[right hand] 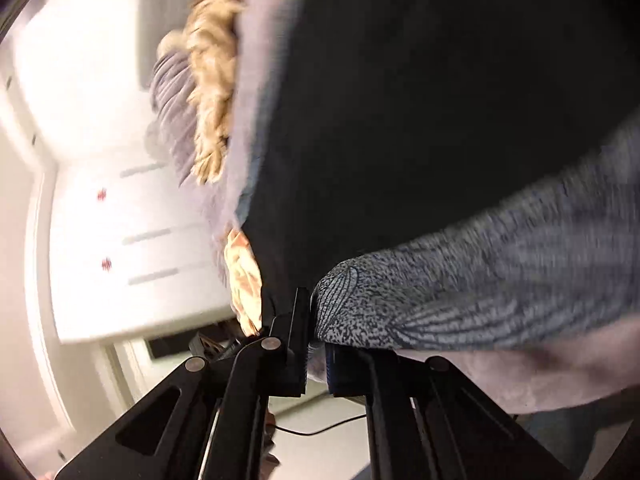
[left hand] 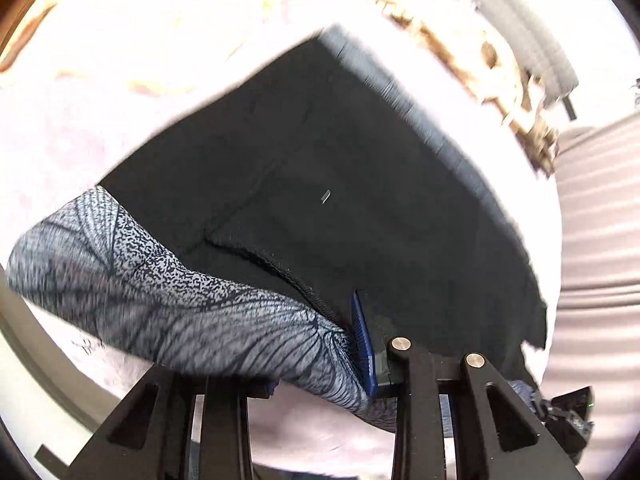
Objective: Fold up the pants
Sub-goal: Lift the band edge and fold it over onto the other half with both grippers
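Note:
The pants are black with a grey patterned part and lie on a pale pink blanket. In the left wrist view my left gripper is shut on the pants where the grey part meets the black cloth; a blue pad shows against the fabric. In the right wrist view the pants fill the upper right, with the grey patterned part folded across. My right gripper is shut on the grey fabric's edge, beside the black cloth.
A tan fringed trim and a grey ribbed cushion lie at the right in the left wrist view. In the right wrist view a white cabinet with drawers and the tan fringe are at the left. A cable lies on the floor.

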A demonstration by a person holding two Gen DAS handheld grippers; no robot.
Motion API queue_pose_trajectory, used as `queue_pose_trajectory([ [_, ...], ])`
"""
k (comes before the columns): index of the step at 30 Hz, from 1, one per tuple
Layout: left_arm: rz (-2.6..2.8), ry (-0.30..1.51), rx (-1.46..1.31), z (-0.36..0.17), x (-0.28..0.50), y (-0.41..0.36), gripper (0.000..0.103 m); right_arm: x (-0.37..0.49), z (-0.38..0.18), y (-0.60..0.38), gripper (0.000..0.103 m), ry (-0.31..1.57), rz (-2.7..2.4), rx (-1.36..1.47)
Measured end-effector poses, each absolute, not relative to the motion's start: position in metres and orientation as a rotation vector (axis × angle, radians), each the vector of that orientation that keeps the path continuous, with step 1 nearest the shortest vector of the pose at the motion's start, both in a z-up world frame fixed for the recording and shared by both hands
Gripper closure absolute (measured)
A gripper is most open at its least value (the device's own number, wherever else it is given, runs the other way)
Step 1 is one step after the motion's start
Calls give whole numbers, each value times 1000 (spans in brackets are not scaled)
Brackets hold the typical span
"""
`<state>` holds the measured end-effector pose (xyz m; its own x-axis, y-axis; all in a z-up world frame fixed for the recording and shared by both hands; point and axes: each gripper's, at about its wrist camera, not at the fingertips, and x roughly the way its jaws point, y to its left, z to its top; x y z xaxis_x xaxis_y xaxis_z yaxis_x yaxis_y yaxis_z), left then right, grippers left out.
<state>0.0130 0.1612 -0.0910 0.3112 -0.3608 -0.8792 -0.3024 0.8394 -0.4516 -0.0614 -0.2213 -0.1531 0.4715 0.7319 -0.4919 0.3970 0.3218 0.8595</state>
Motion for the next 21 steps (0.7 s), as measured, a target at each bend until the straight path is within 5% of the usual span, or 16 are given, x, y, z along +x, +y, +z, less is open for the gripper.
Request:
queue_pose_trajectory([
  [6,-117,1150,-529,-48,78,147,70,34,-75,-244,95,1137,406,1015],
  [8,-131,1122,-478,-47,112,136,61,64,-70,-247,95,1146,386,971],
  [15,-129,1268,-449,-119,212,128,59,158,-104,-245,89,1162,264,867],
  [16,-121,1318,-439,-134,223,122,59,174,-121,-248,84,1177,238,852],
  [18,-123,1363,-434,-137,229,117,59,191,-158,-266,45,1213,156,892],
  [21,-225,1347,-345,-106,220,122,59,202,-179,-265,39,1243,111,922],
])
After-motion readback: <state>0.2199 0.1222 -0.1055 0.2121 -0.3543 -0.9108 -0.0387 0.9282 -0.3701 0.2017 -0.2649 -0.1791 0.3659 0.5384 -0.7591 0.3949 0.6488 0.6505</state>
